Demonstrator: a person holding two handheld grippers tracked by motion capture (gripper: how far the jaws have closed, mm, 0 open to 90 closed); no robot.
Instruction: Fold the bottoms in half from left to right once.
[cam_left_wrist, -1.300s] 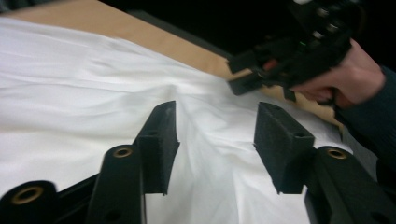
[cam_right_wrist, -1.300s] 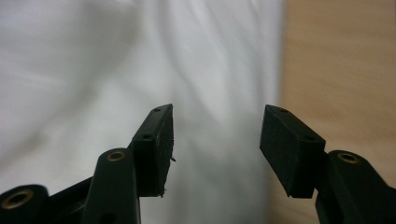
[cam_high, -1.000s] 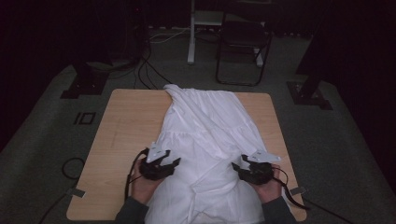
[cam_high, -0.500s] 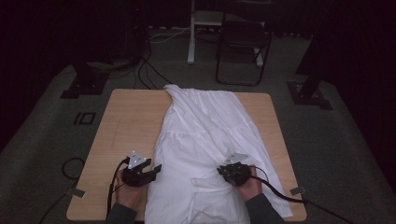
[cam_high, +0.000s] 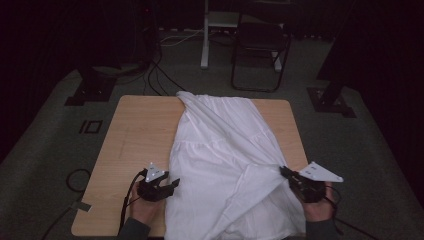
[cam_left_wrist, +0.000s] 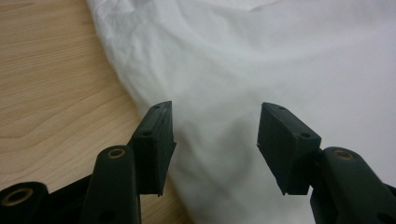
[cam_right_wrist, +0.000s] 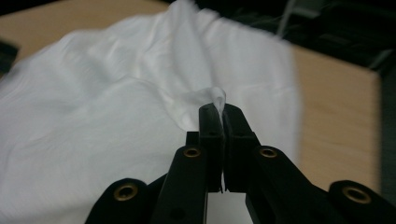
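Observation:
A white garment (cam_high: 225, 160) lies along the middle of the wooden table (cam_high: 135, 135), its near end hanging over the front edge. My right gripper (cam_high: 284, 171) is at the table's right edge; its jaws have just been closing and now pinch a fold of the white garment (cam_right_wrist: 140, 107), which sticks up between the fingertips (cam_right_wrist: 211, 116) of my right gripper (cam_right_wrist: 219, 112). The cloth is pulled taut from the garment's middle toward that hand. My left gripper (cam_high: 174, 184) rests low at the garment's left edge. In the left gripper view my left gripper (cam_left_wrist: 215, 135) is open over the white garment (cam_left_wrist: 261, 56), nothing pinched.
Bare wood (cam_left_wrist: 51, 84) lies left of the garment. Beyond the table stand a black folding chair (cam_high: 260, 50) and a white post (cam_high: 205, 35). Black stand feet (cam_high: 92, 90) and cables (cam_high: 160, 70) lie on the grey carpet; another foot (cam_high: 330, 100) is at the right.
My right gripper moved in over the cloth, shut on a fold and pulled it out to the table's right edge. My left hand drew back toward the front left edge and sank.

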